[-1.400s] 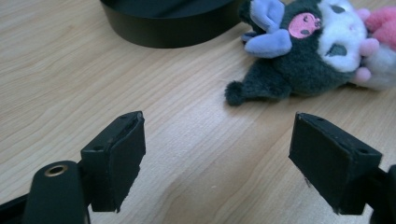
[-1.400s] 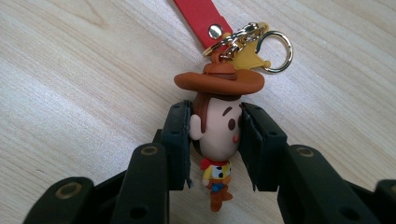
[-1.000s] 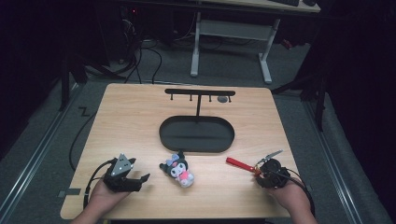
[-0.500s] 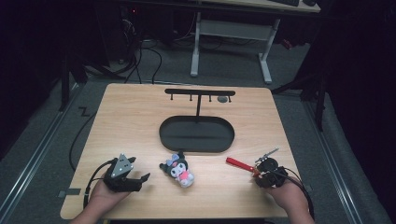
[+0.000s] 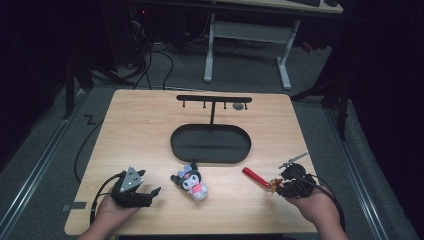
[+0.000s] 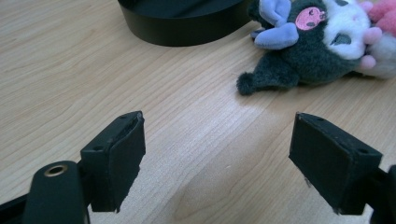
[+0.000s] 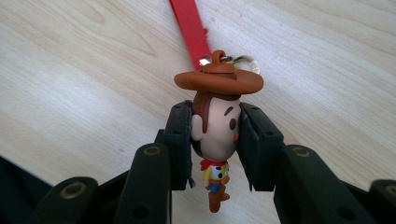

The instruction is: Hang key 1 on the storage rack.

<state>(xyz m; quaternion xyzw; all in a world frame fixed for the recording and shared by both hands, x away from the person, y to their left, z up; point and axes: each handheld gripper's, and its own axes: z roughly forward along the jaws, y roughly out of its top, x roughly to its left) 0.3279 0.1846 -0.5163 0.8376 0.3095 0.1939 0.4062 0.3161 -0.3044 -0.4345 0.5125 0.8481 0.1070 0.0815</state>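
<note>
Two grippers were at work near the front edge of the table point(image 5: 150, 125). The right gripper point(image 7: 215, 140) had its jaws closed on the head of a small cowboy keychain point(image 7: 215, 135), its brown hat above the pads, its tiny body dangling below, and its red strap point(image 7: 190, 28) trailing away across the wood. In the high view the right gripper point(image 5: 292, 182) sat at the table's right front with the strap point(image 5: 254, 176) lying toward the middle. Compared with a second earlier, that hand had drawn slightly back toward the person and the strap had shifted a little with it, which suggested the figure was now firmly pinched and ready to be lifted, probably toward the black hook stand point(image 5: 214, 99) rising from the oval tray point(image 5: 210, 145). The left gripper point(image 5: 134, 186) had scarcely moved; its jaws stood wide apart over bare wood point(image 6: 215, 154), holding nothing. A dark plush toy point(image 5: 190, 180) lay between the two hands, just ahead of the left gripper's jaws, untouched and where it had been before.
</note>
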